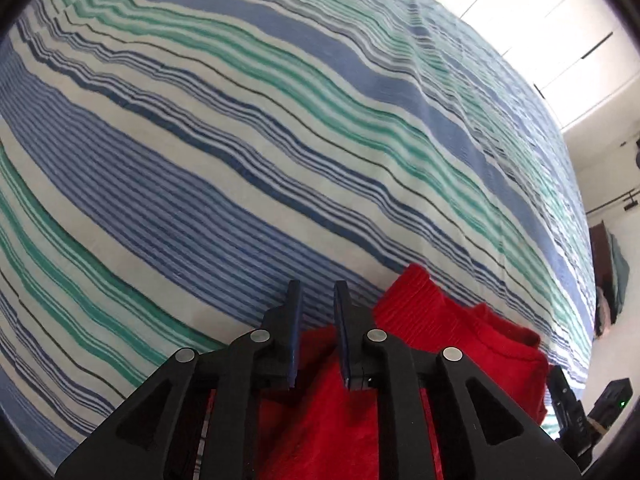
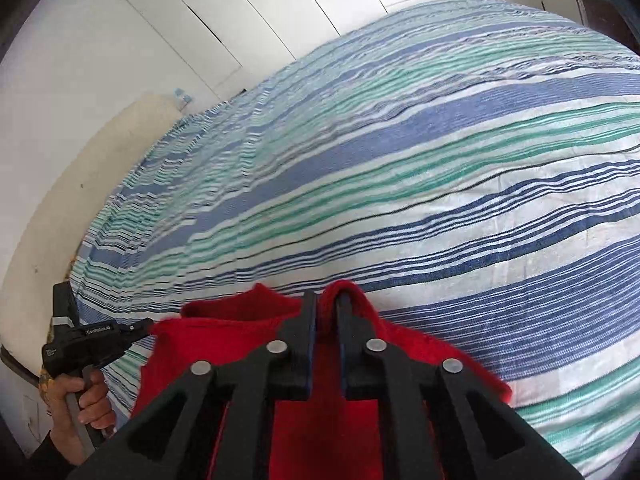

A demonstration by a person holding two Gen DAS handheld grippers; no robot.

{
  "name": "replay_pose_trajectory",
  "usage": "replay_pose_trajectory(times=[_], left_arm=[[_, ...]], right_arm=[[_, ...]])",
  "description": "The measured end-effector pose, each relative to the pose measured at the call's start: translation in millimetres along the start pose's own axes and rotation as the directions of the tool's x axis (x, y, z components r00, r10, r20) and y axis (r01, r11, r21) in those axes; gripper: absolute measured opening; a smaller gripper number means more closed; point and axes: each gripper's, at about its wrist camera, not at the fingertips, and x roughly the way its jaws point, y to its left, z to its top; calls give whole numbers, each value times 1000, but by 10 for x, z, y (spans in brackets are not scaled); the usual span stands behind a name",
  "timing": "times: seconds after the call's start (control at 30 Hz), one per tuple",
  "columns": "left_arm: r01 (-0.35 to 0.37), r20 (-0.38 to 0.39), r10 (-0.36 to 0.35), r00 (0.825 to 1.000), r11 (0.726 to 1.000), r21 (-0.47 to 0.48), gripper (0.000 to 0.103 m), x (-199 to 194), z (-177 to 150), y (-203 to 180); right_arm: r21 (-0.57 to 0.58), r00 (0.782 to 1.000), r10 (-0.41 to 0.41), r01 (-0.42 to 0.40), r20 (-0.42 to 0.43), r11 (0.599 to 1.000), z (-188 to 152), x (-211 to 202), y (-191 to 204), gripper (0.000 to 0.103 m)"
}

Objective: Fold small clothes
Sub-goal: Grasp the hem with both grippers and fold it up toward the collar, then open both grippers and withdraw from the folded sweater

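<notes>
A red knit garment [image 1: 448, 332] hangs between my two grippers above the striped bed cover [image 1: 240, 160]. In the left wrist view my left gripper [image 1: 318, 292] has its jaws close together with red cloth between the pads low down. In the right wrist view my right gripper [image 2: 325, 300] is shut on a fold of the red garment [image 2: 224, 344], which bulges up between the fingertips. The left gripper also shows in the right wrist view [image 2: 100, 340], held in a hand and gripping the garment's left edge. Most of the garment hangs hidden below the grippers.
The blue, green and white striped bed cover [image 2: 400, 160] fills both views. White wardrobe doors [image 2: 240, 8] stand behind the bed. A strip of pale floor [image 2: 80, 184] runs along the bed's left side. Dark furniture [image 1: 604, 280] stands at the far right.
</notes>
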Motion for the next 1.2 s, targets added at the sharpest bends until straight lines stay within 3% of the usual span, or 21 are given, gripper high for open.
replay_pose_trajectory(times=[0.03, 0.1, 0.17, 0.23, 0.27, 0.33, 0.37, 0.4, 0.43, 0.47, 0.5, 0.57, 0.63, 0.7, 0.77, 0.83, 0.87, 0.97, 1.07, 1.1, 1.2], left_arm=[[8, 14, -8, 1000, 1000, 5, 17, -90, -33, 50], [29, 74, -33, 997, 998, 58, 26, -393, -202, 93], [71, 126, -90, 988, 985, 155, 48, -706, -486, 69], [110, 132, -152, 980, 954, 279, 75, -918, -892, 28], [124, 111, -170, 979, 933, 339, 78, -952, -1126, 34], [92, 57, -126, 990, 909, 407, 79, -818, -1437, 69], [42, 11, -51, 999, 905, 424, 79, -636, -1560, 144], [-3, -36, 20, 999, 908, 419, 76, -440, -1624, 248], [0, -57, 25, 998, 916, 402, 74, -356, -1641, 330], [16, -38, -2, 999, 923, 384, 73, -406, -1652, 389], [-12, -21, 21, 1000, 927, 375, 72, -507, -1646, 366], [-14, 6, 13, 1000, 934, 357, 71, -755, -1665, 298], [17, 35, -31, 999, 933, 360, 81, -956, -1742, 227], [-34, 67, 10, 998, 928, 371, 87, -1011, -1852, 196], [-134, 62, 120, 991, 922, 363, 87, -873, -1947, 274], [-206, 20, 210, 977, 930, 305, 74, -809, -2076, 457], [-196, 7, 201, 980, 944, 267, 73, -879, -2146, 576], [-148, 56, 140, 989, 968, 200, 84, -1243, -2393, 816], [-192, 129, 170, 977, 965, 181, 90, -1418, -2650, 946], [-206, 134, 184, 974, 962, 178, 91, -1403, -2702, 959], [-296, 149, 269, 952, 932, 208, 95, -1201, -2788, 1030]], right_arm=[[-21, 1000, -30, 30, -5, 999, -1, 11, -13, 60], [-64, 999, -38, 39, 28, 997, 6, -128, 9, 60], [-125, 997, -7, 16, 73, 992, -65, -418, 123, 60], [-239, 995, 82, -64, 64, 969, -239, -709, 390, 60], [-302, 991, 129, -113, 35, 947, -371, -805, 518, 60], [-402, 980, 192, -193, -42, 895, -766, -955, 673, 60], [-437, 977, 192, -211, -89, 874, -983, -962, 676, 60], [-463, 979, 158, -200, -129, 863, -1183, -912, 617, 60], [-486, 982, 70, -147, -173, 862, -1382, -795, 502, 59], [-489, 977, -19, -89, -211, 867, -1524, -658, 343, 59], [-473, 976, -36, -71, -214, 878, -1605, -648, 203, 54], [-458, 985, -41, -40, -166, 888, -1582, -893, 213, 52], [-451, 992, 20, -76, -127, 889, -1508, -1164, 405, 52], [-471, 995, 55, -87, -83, 878, -1496, -1306, 560, 53], [-426, 993, 49, -90, -104, 900, -1550, -1203, 534, 56], [-374, 974, -62, -24, -216, 927, -1704, -861, 358, 59], [-361, 957, -112, 8, -268, 933, -1794, -730, 251, 58], [-332, 980, -101, 38, -174, 943, -1815, -1089, 364, 58], [-342, 993, -18, -22, -113, 939, -1948, -1586, 505, 65], [-362, 996, -28, -3, -82, 932, -2034, -1738, 525, 70], [-339, 996, -81, 68, -23, 938, -2360, -2093, 393, 72]])
